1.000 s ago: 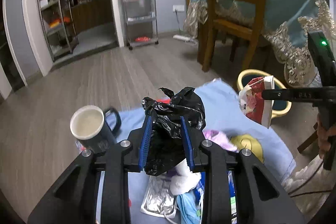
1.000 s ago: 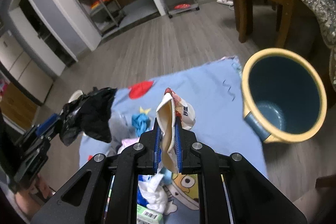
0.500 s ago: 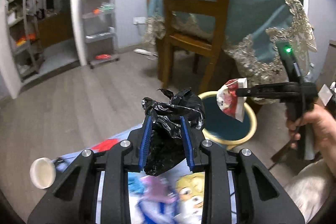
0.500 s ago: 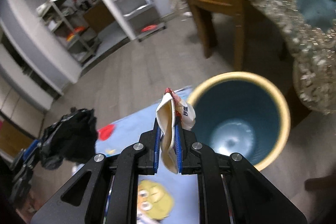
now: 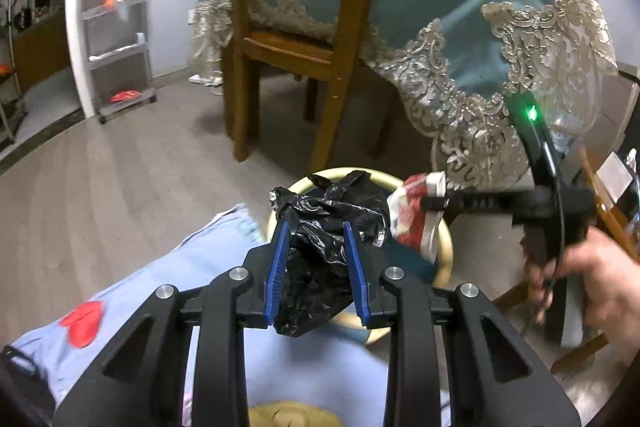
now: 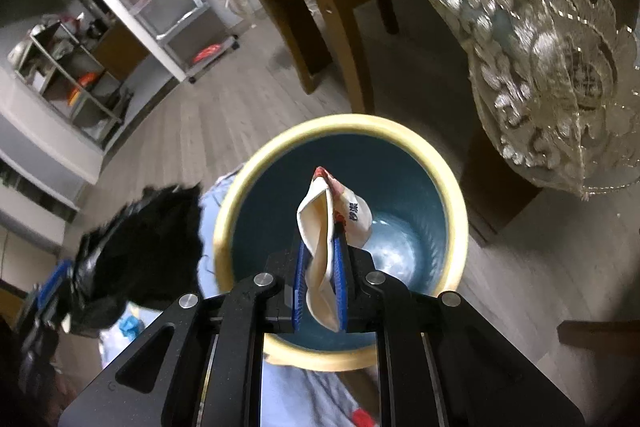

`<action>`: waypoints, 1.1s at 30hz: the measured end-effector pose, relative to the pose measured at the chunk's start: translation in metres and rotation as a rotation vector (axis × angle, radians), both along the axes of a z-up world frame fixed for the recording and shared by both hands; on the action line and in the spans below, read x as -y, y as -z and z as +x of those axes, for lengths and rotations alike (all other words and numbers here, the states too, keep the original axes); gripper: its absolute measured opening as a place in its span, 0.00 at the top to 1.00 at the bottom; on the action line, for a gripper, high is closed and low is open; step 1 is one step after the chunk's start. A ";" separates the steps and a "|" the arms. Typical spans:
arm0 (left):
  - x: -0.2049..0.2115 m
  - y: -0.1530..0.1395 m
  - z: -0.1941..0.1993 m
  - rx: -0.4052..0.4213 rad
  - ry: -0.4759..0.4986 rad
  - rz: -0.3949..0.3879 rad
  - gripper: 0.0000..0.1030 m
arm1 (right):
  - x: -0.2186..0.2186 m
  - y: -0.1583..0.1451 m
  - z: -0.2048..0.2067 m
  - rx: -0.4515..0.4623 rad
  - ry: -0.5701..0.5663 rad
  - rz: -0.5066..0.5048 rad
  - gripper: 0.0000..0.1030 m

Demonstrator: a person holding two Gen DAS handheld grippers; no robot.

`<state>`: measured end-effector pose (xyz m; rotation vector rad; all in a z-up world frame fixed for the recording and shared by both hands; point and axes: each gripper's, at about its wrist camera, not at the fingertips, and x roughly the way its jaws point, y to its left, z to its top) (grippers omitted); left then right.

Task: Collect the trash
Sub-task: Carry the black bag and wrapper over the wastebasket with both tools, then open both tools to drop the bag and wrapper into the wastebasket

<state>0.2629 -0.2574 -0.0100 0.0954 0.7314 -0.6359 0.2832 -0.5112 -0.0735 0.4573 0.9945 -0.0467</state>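
Observation:
My left gripper [image 5: 316,227] is shut on a crumpled black plastic bag [image 5: 328,223] and holds it at the near edge of the bin [image 5: 444,247]. My right gripper [image 6: 320,247] is shut on a red and white snack wrapper [image 6: 320,227] and holds it right over the mouth of the bin [image 6: 256,171], which is blue inside with a yellow rim. The right gripper [image 5: 428,203] with the wrapper [image 5: 412,223] also shows in the left wrist view, over the bin. The black bag [image 6: 140,247] shows left of the bin in the right wrist view.
A light blue cartoon cloth [image 5: 160,287] covers the low surface below me, with bits of trash [image 6: 130,325] on it. A wooden chair [image 5: 296,27] and a table with a teal lace-edged cloth [image 5: 480,27] stand behind the bin. Metal shelves [image 5: 120,27] stand at the far wall.
Both grippers have swung right from over the cloth to the bin. The wrapper is now over the bin's mouth and the black bag at its rim. Both stay shut.

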 end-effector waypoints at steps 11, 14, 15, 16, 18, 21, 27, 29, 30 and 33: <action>0.031 0.024 0.012 -0.036 0.037 0.035 0.40 | -0.001 0.010 0.007 -0.043 0.010 0.017 0.65; 0.023 0.018 0.005 -0.024 0.026 0.048 0.38 | -0.005 0.003 0.009 -0.030 -0.010 0.000 0.54; 0.017 0.013 0.001 -0.015 0.016 0.048 0.36 | -0.007 0.000 0.007 -0.024 -0.015 -0.008 0.52; 0.011 0.009 -0.002 -0.009 0.007 0.049 0.31 | -0.008 -0.004 0.005 -0.016 -0.018 -0.017 0.45; -0.001 0.000 -0.010 0.010 -0.013 0.057 0.27 | -0.012 -0.011 -0.002 0.002 -0.025 -0.030 0.38; -0.020 -0.015 -0.024 0.034 -0.044 0.073 0.22 | -0.021 -0.025 -0.014 0.030 -0.043 -0.037 0.32; -0.067 -0.043 -0.061 0.065 -0.112 0.071 0.11 | -0.059 -0.069 -0.045 0.145 -0.112 -0.113 0.17; -0.082 -0.050 -0.073 0.070 -0.127 0.072 0.09 | -0.075 -0.079 -0.056 0.180 -0.140 -0.135 0.14; -0.093 -0.055 -0.083 0.074 -0.138 0.073 0.08 | -0.083 -0.083 -0.061 0.194 -0.153 -0.140 0.13; -0.116 -0.066 -0.101 0.085 -0.163 0.077 0.08 | -0.105 -0.092 -0.074 0.238 -0.193 -0.138 0.11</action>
